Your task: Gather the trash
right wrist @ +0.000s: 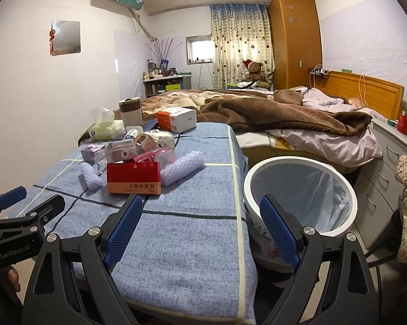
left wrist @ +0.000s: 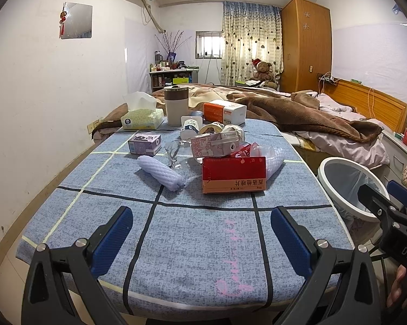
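Red carton (left wrist: 233, 174) leans on loose litter; both grippers (left wrist: 200, 241) (right wrist: 200, 230) spread, empty. Clumsy grab risks scattering pile past bin (right wrist: 257, 173).

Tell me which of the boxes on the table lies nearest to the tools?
The red and orange medicine box; it stands at the pile's front edge, while the other boxes lie behind it.

Behind the red box (left wrist: 233, 174), the white foam (left wrist: 275, 159) and a pink carton (left wrist: 208, 145) are partly hidden. The bin (left wrist: 338, 162) loses its near rim behind the right gripper (left wrist: 387, 203), itself cut by the picture's edge. Bottles on the far shelf (left wrist: 173, 77) are too small to tell apart.
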Available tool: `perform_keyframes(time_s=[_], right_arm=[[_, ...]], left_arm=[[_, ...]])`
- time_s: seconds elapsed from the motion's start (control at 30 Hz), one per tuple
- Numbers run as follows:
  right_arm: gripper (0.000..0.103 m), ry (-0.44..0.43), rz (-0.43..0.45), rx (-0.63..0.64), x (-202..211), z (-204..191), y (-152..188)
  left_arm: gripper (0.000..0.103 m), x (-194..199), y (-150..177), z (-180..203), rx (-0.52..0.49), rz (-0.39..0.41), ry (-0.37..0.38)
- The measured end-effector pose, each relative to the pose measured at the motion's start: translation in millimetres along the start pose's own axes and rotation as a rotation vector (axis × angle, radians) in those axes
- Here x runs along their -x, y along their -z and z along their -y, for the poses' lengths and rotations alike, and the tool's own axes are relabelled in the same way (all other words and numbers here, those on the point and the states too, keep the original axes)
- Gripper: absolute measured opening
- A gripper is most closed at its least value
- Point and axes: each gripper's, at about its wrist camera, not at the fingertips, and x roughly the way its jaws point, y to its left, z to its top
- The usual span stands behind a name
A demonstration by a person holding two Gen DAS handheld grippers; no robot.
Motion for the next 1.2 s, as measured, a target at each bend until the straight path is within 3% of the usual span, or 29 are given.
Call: perform_keyframes(time_s=[1.2], right_arm=[[0.09, -0.001, 0.002, 0.006, 0.2, 0.2, -1.7]], left_arm=[[0.103, 4.4, 1.2, -5.2, 0.001, 0.001, -0.003]])
